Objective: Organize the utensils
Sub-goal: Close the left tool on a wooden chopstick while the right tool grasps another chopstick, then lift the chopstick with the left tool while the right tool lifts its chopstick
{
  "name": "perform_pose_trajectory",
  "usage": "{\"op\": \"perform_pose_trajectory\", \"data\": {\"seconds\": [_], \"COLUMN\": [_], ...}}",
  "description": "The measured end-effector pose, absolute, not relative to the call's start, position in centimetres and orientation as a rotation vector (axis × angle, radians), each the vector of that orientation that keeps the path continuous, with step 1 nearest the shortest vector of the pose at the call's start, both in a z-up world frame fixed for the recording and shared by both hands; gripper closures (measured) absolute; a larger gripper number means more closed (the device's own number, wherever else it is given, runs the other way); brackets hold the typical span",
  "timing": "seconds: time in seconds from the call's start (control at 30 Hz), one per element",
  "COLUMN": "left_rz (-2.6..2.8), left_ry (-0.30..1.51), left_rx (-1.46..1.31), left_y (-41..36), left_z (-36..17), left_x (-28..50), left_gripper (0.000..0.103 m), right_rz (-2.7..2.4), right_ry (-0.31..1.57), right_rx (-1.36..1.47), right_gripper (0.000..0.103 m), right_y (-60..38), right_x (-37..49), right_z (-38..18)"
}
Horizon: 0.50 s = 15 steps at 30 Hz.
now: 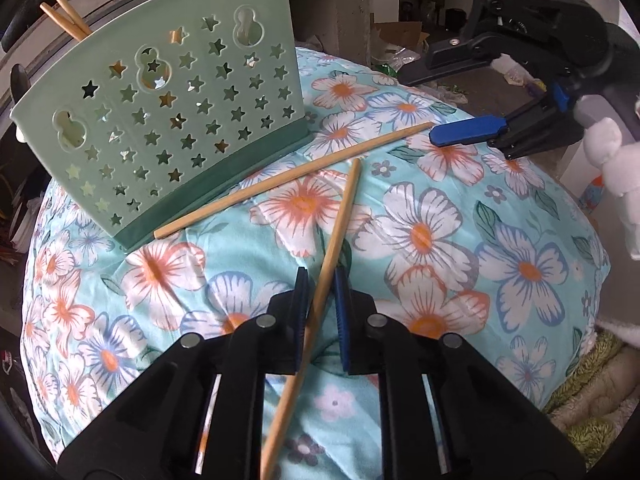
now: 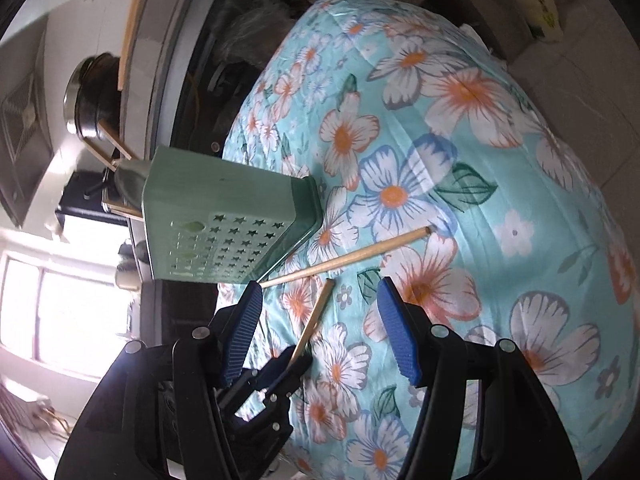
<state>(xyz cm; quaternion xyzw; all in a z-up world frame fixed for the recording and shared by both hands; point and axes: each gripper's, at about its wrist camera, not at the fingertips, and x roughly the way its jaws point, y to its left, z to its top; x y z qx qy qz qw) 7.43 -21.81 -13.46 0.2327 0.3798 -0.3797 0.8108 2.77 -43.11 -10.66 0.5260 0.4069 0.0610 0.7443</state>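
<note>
Left wrist view first, reading from the left: I see the green star-punched utensil basket (image 1: 160, 112) standing on the floral cloth (image 1: 460, 240), with several chopsticks in the basket (image 1: 64, 14) poking out of its top. Just in front of its base one loose chopstick (image 1: 292, 178) lies flat on the cloth. Near the middle, my left gripper (image 1: 322, 280) has its blue pads drawn in narrow around a second chopstick (image 1: 332, 248), which runs up between the jaws; I read that as a grip on it. At the far right my right gripper (image 1: 466, 130) hangs above the cloth, near the thin end of the loose chopstick and not touching it.

Right wrist view, again from the left: the basket (image 2: 224, 216) appears tilted by the camera's roll, the loose chopstick (image 2: 348, 258) beside its base. My right gripper's (image 2: 320, 294) pads stand wide apart with nothing between them, above the held chopstick (image 2: 316, 316) and the left gripper (image 2: 290, 360) below.
</note>
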Motion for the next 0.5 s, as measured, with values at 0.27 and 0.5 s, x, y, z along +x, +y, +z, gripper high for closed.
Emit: {"op": "perform_pose_trajectory", "data": {"seconds": [0.27,0.5], "left_rz": [-0.784,-0.773], "left_ry": [0.815,0.810], "left_rx": [0.491,0.487], "left_y": [-18.3,-16.1], "left_z": [-12.9,-12.7], "left_x": [6.4,5.4], "left_gripper": [0.096,0.096], "right_rz": [0.001,-0.103], "right_ry": [0.890,0.853], "right_rx": [1.329,1.398], "right_gripper": [0.048,0.048], "right_y": [-43.7,-43.8], "right_x": [3.7,4.7], "right_z": [-13.3,-13.2]}}
